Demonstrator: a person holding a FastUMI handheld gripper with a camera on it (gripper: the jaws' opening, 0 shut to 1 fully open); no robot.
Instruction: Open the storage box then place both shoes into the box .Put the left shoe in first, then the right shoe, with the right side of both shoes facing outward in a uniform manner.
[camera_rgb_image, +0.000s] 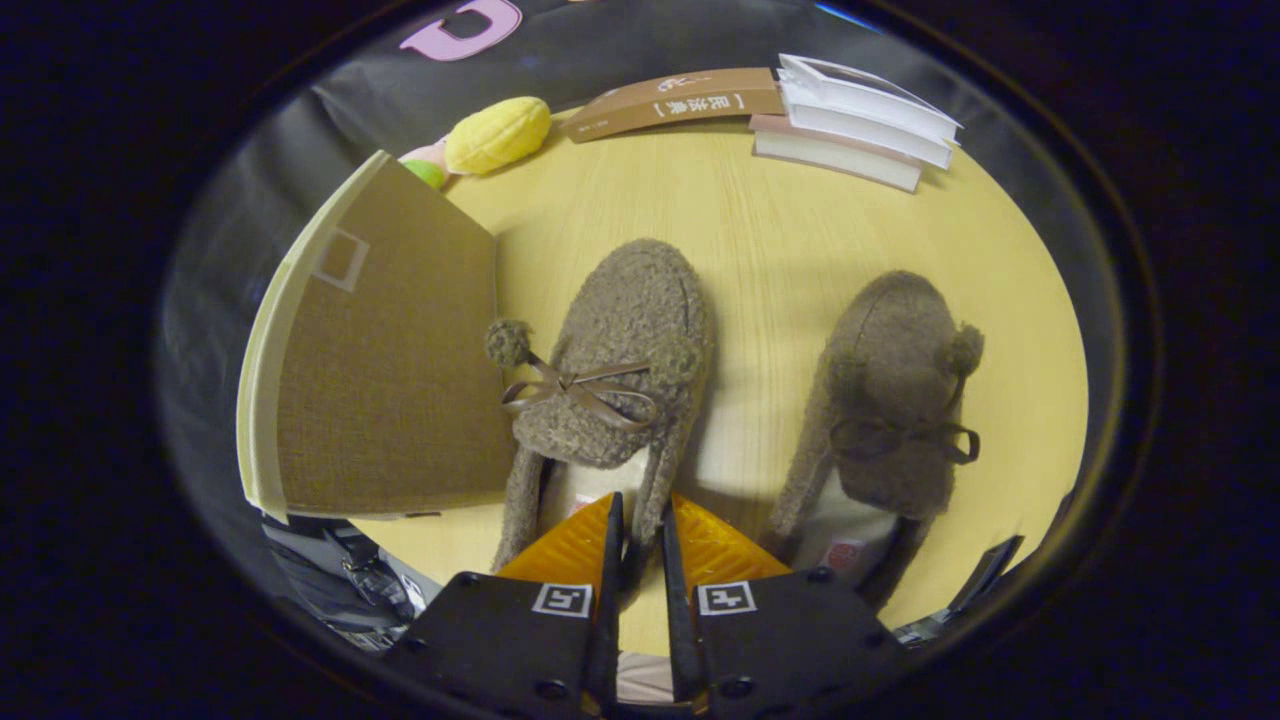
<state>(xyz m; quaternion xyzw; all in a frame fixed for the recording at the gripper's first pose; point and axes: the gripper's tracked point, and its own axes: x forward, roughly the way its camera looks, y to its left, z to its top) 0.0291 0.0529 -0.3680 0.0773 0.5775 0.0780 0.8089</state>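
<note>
Box lid (390, 350) looks open, but both shoes sit on the desk (760, 230). Tongs (640, 530) are pinching the left shoe (620, 350) heel rim; right shoe (890, 390) waits.

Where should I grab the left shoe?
Grip the left shoe by its heel-side wall, coming from the heel end. The opening faces the fingers, which already pinch that thin fuzzy wall; the toe is too bulky.
</note>
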